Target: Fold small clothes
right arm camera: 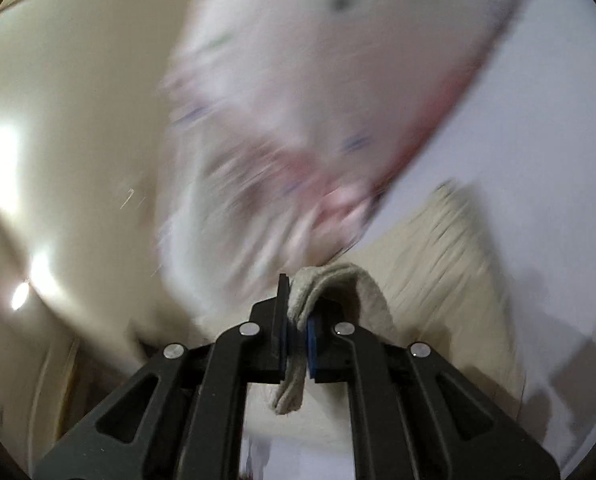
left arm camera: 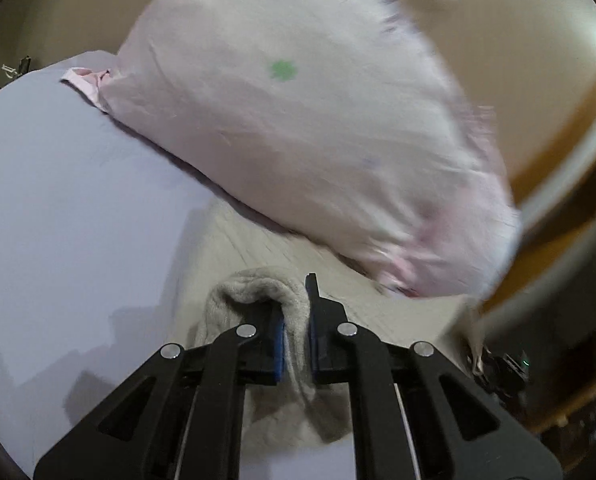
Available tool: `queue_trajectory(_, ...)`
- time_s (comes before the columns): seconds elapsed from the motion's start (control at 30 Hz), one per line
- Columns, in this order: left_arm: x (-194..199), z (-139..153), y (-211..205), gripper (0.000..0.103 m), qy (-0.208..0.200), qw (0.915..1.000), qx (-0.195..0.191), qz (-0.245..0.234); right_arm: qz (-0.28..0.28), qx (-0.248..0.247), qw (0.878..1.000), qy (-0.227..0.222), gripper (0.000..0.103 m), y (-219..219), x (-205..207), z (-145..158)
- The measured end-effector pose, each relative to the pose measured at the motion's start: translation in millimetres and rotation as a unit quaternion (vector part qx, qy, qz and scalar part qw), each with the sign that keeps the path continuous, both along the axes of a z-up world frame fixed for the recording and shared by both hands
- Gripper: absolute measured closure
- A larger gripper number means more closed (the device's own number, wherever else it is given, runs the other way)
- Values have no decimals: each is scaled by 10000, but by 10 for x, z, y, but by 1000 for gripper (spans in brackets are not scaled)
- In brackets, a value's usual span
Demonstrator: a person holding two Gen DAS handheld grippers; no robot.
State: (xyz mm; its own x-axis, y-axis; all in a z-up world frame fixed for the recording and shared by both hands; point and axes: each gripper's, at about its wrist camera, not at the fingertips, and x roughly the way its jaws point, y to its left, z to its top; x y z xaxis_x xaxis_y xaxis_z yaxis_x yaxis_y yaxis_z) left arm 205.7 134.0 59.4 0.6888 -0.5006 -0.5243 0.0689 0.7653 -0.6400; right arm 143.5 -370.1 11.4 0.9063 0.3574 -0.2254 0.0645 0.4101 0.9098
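A beige knitted garment (left arm camera: 266, 248) lies on a pale lilac bed sheet (left arm camera: 66, 208). My left gripper (left arm camera: 296, 320) is shut on a thick fold of its edge (left arm camera: 254, 292), which drapes over the left finger. My right gripper (right arm camera: 297, 320) is shut on another fold of the same beige garment (right arm camera: 338, 280), which hangs over the right finger; the rest of it (right arm camera: 438, 264) spreads on the sheet (right arm camera: 538, 160) to the right. Both views are blurred by motion.
A large pale pink pillow (left arm camera: 298, 120) with a small green clover mark lies just beyond the garment, also in the right wrist view (right arm camera: 318, 100). A cream wall (right arm camera: 78, 120) and a wooden bed frame (left arm camera: 558, 208) are behind.
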Motion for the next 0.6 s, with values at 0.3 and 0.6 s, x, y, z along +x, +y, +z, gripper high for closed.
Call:
queue_trajectory(0.3,135,-38,113,14,231,9996,-83,164,-915,760,9925,-274,2,-194,348,-305)
queue_trajectory(0.6,-2,-285,117,26,895,9950,410,-178,-946,102,9951,-258,2,-313,57,-160)
